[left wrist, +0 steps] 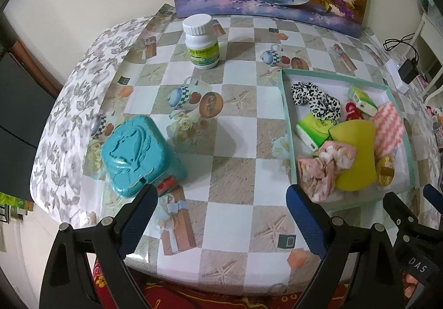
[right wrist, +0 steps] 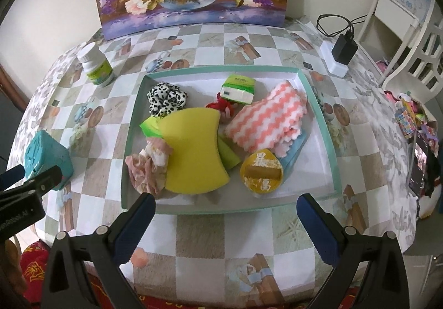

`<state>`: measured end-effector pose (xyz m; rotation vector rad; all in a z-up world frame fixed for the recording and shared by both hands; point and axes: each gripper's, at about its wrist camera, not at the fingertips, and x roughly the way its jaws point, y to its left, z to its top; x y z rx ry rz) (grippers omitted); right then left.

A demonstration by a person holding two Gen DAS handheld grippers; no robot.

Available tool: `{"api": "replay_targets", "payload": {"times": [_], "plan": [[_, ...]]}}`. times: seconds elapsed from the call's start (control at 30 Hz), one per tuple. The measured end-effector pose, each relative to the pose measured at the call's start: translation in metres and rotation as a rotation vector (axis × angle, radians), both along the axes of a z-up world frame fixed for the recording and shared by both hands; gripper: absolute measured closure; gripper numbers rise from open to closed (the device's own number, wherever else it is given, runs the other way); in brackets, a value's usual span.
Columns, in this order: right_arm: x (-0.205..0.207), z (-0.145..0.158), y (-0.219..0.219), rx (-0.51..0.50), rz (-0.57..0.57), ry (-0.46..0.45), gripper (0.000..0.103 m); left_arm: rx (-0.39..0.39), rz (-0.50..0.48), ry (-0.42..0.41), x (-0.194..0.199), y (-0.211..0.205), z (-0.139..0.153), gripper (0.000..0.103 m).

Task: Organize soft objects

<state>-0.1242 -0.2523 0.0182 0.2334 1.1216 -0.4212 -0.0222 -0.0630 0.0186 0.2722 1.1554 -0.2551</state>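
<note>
A: Tray (right wrist: 321,126) contents?
B: Yellow sponge (right wrist: 193,151), leopard scrunchie (right wrist: 166,99), pink scrunchie (right wrist: 146,167), zigzag cloth (right wrist: 268,120), tissue packs (right wrist: 238,88).
A: Tools?
B: Left tool (left wrist: 221,206) and right tool (right wrist: 225,212) both spread apart, empty, above tabletop (right wrist: 199,228).

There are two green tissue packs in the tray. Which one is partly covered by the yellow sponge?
The nearer green tissue pack, whose end pokes out at the yellow sponge's left edge. The other green tissue pack lies uncovered near the tray's far wall.
</note>
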Motion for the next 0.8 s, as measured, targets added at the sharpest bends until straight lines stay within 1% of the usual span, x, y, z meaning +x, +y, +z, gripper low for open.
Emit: {"api": "replay_targets", "payload": {"times": [0.37,0.6,0.8], "plan": [[-0.013,0.007,0.003,-0.006,-0.022,-0.029,0.000,0.013,0.004,-0.005,-0.012,0.014,-0.003,0.009],[-0.016,0.010,0.004,-0.012,-0.022,-0.042,0.000,-0.006,0.005,-0.018,-0.015,0.018,0.001,0.009],[-0.014,0.010,0.005,-0.012,-0.015,-0.037,0.000,-0.007,-0.002,-0.015,-0.014,0.015,0.000,0.009]]}}
